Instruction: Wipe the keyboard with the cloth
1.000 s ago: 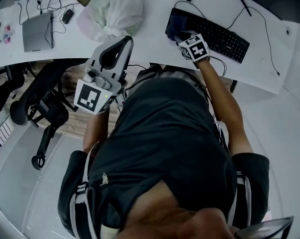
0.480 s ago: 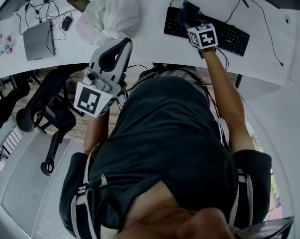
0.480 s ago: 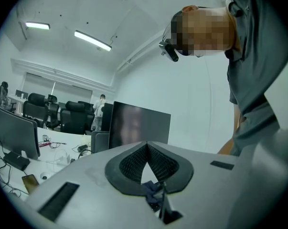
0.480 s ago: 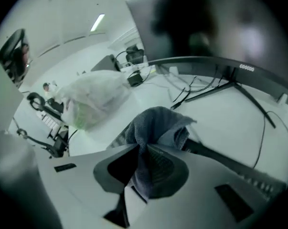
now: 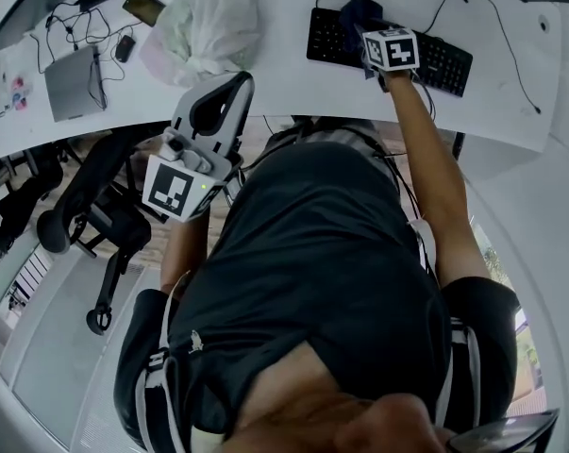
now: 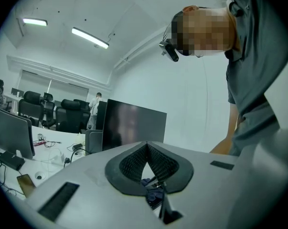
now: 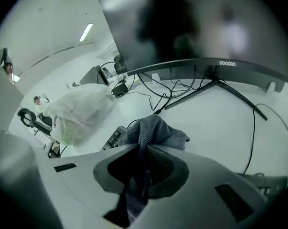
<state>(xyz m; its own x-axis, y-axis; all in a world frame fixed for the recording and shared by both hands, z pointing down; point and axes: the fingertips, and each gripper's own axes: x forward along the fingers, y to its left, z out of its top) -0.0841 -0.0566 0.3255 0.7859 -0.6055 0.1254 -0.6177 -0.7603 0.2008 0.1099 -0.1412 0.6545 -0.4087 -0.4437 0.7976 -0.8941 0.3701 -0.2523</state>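
Keyboard [image 5: 444,62] lies on our white tabletop [image 5: 293,74], its long axis running left to right in the head view and dipping slightly to the right. Only the right gripper view shows the blurred monitor [image 7: 206,23] beyond it, and of the keyboard just a few keys. Our left gripper [image 5: 229,88], jaws together and empty, sits near the tabletop's edge, well apart from the keyboard. Our right gripper [image 5: 369,28] is clamped on the cloth [image 5: 355,12], which is bunched up and hides the keys near the keyboard's left end.
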